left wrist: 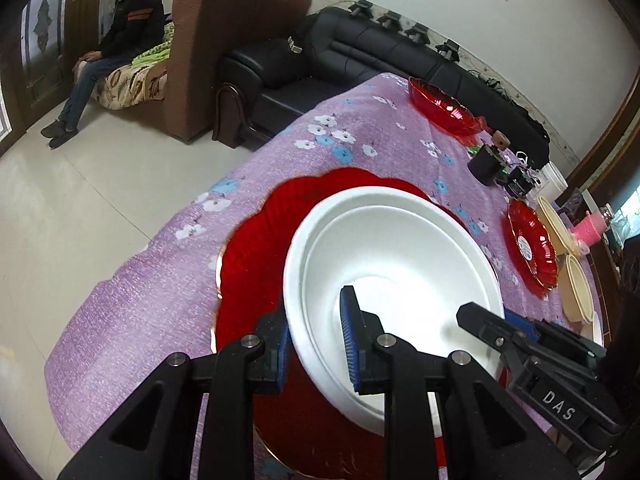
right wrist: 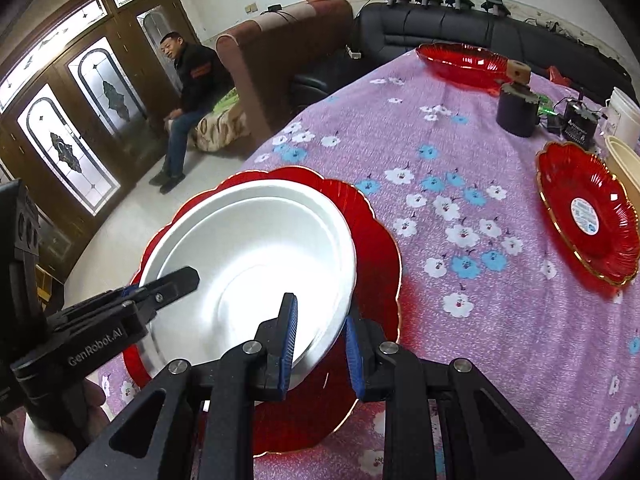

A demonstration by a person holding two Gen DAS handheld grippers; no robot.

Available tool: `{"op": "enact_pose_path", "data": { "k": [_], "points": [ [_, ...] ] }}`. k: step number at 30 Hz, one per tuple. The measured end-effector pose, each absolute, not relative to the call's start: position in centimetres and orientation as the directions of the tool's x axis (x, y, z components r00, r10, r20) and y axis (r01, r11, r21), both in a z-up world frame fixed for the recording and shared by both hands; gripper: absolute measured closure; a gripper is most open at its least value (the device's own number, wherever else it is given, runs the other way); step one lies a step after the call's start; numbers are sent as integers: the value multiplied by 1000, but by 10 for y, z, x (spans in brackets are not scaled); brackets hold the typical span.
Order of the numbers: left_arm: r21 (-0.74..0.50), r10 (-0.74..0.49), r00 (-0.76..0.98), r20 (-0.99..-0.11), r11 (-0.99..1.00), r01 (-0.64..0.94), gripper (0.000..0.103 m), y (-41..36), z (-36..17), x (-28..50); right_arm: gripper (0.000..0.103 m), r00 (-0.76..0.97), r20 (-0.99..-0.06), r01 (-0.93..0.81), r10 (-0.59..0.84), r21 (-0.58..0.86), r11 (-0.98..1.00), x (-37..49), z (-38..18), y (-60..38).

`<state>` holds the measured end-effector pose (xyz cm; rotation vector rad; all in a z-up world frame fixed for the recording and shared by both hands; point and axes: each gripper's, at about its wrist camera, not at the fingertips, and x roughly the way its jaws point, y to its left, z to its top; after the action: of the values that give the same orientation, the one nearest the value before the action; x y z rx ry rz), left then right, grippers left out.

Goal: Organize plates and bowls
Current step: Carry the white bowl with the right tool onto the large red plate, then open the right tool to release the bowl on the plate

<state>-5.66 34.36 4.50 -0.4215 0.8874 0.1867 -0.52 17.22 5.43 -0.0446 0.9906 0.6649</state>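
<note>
A white bowl [left wrist: 396,276] sits on a large red scalloped plate [left wrist: 256,248] near the table's front edge; it holds a second white bowl nested inside. My left gripper [left wrist: 314,344] straddles the bowl's near-left rim, one blue pad inside, one outside, with a gap still showing. My right gripper [right wrist: 320,348] straddles the bowl's [right wrist: 256,264] right rim the same way, over the red plate [right wrist: 376,264]. Each gripper also shows in the other's view, the right gripper [left wrist: 520,336] and the left gripper [right wrist: 132,300].
A second red plate [right wrist: 588,208] lies to the right, a red dish [right wrist: 460,62] at the far end. Cream bowls [left wrist: 576,288], a dark cup [right wrist: 516,114], a white tub [right wrist: 622,118] and small electronics stand along the right side. Sofas and a seated man are beyond.
</note>
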Motion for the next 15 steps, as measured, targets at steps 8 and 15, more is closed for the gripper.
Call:
{"op": "enact_pose_path", "data": {
  "k": [8,15],
  "points": [
    [-294,-3,662,-750,897,-329,35,343,64,-69,58,394,-756,-539,523,271,797,-6,53,170],
    [-300,45,710,-702,886,-353,32,338,92,-96,53,428,-702,-526,569,319,788,-12,71,150]
  ]
}}
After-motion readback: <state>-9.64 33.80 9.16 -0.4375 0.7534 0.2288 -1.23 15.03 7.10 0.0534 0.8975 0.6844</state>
